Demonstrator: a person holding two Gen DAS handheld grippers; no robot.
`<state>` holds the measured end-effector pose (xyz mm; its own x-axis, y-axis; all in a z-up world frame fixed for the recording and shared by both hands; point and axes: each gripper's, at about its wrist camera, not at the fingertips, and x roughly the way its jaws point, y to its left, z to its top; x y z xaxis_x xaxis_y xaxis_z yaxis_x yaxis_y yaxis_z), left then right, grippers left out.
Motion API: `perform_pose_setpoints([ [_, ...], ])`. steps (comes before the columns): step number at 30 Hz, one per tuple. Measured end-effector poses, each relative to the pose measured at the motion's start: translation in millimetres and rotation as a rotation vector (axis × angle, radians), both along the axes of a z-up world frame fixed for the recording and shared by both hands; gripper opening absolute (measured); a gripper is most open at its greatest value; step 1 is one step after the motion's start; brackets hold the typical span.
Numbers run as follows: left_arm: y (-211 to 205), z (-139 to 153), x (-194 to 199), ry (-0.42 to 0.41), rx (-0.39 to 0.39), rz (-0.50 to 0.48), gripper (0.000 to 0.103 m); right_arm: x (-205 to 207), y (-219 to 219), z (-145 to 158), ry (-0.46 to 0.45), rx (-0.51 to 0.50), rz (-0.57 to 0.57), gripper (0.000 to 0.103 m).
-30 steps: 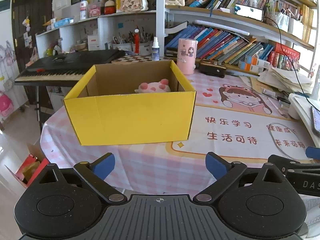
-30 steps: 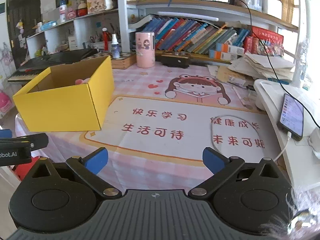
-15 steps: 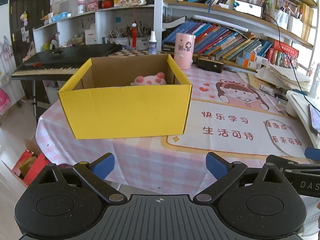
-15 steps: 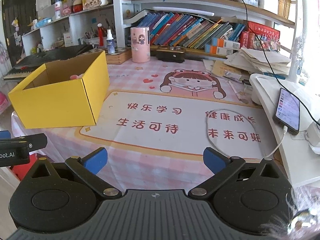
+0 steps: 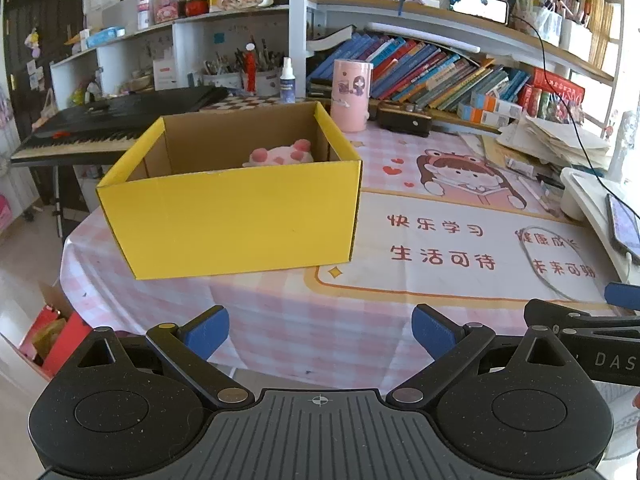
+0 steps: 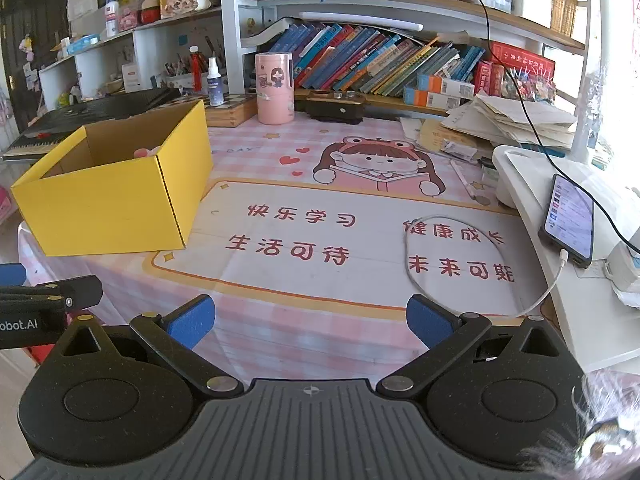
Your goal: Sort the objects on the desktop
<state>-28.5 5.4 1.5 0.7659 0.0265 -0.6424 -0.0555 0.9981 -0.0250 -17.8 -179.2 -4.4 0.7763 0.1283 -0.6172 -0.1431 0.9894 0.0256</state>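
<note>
Both sets of fingers stand apart and empty: the left gripper (image 5: 320, 330) hangs at the near edge of the counter (image 5: 320, 304) facing the yellow box (image 5: 236, 216), and the right gripper (image 6: 312, 320) hangs over the printed mat (image 6: 360, 240). The pink plush toy (image 5: 280, 154) lies inside the box near its far right corner; it should be soft, light and non-fragile, best pinched across its rounded top. Only that top clears the front wall, so its shape and any other contents are hidden.
</note>
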Motion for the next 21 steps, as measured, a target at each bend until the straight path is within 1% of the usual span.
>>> perform_pose_setpoints([
  [7, -2.2, -0.2, 0.9, -0.003, -0.004, -0.013, 0.099, 0.8, -4.2, -1.1, 0.005, 0.004, -0.003, 0.103],
  [12, -0.2, -2.2, 1.7, 0.006, -0.012, 0.002, 0.099, 1.5, -4.6, -2.1, 0.011, 0.003, -0.002, 0.103],
  [21, 0.5, -0.8, 1.3, -0.006, -0.016, 0.003, 0.099, 2.1, -4.0, -3.0, 0.023, 0.007, -0.006, 0.103],
])
